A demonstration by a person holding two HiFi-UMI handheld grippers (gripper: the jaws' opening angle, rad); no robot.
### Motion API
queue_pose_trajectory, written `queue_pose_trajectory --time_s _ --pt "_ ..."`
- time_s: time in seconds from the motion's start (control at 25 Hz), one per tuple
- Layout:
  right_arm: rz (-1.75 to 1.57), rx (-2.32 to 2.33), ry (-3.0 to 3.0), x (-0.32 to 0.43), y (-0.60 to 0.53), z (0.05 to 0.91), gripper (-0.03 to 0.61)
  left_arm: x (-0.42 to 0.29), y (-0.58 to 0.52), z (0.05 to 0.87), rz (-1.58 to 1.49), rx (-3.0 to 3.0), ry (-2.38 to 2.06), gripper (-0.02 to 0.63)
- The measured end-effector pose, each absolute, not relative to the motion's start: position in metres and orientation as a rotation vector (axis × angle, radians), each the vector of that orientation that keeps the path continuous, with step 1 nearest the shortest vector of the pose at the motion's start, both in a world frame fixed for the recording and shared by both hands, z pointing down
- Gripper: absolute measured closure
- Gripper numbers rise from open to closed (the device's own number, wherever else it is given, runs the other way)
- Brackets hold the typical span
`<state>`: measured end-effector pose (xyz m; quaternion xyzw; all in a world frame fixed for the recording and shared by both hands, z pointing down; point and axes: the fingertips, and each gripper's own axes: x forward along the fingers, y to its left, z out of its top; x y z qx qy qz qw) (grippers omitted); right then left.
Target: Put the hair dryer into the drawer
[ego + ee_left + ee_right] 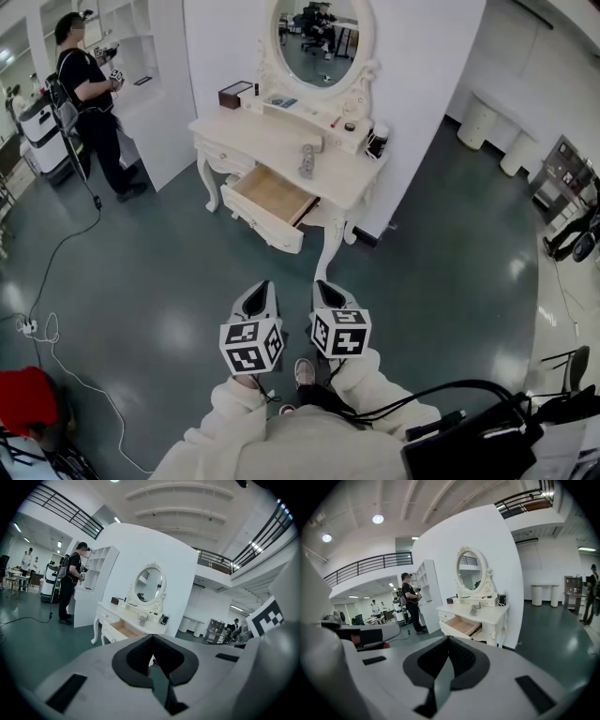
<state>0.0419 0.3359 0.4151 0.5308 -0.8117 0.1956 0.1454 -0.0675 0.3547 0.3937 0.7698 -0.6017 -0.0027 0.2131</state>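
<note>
The left hand-held gripper [260, 286] was held low in front of the person, with its jaws closed together and nothing between them. The right hand-held gripper [323, 284] was held just beside it, to its right. Its jaws were likewise brought together at the tips and were empty. Both hand-held grippers were pointed across the glossy dark green floor [169, 281].

A white, ornately carved dressing surface [272, 141] was located ahead of both hand-held grippers and well apart from them. A white-framed oval mirror [319, 37] was mounted at its back.

The small grey hair dryer [307, 161] was placed on top of the surface, ahead of the right hand-held gripper and beyond the drawer. It was touched by neither hand-held gripper.

The white drawer with a bare wooden interior [272, 192] was pulled open towards the hand-held grippers. Nothing was seen inside it.

A person in dark clothing [89, 94] was positioned far ahead and to the left of the left hand-held gripper, beside a white shelf unit [141, 47].
</note>
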Motion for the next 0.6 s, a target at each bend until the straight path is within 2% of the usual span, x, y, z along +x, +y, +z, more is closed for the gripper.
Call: queue_pose_trajectory --time_s 0.6 --pt "0.478 1.415 -2.35 0.03 0.228 0.405 0.517 -0.091 0.249 0.392 -0.08 2.01 -1.766 0.617"
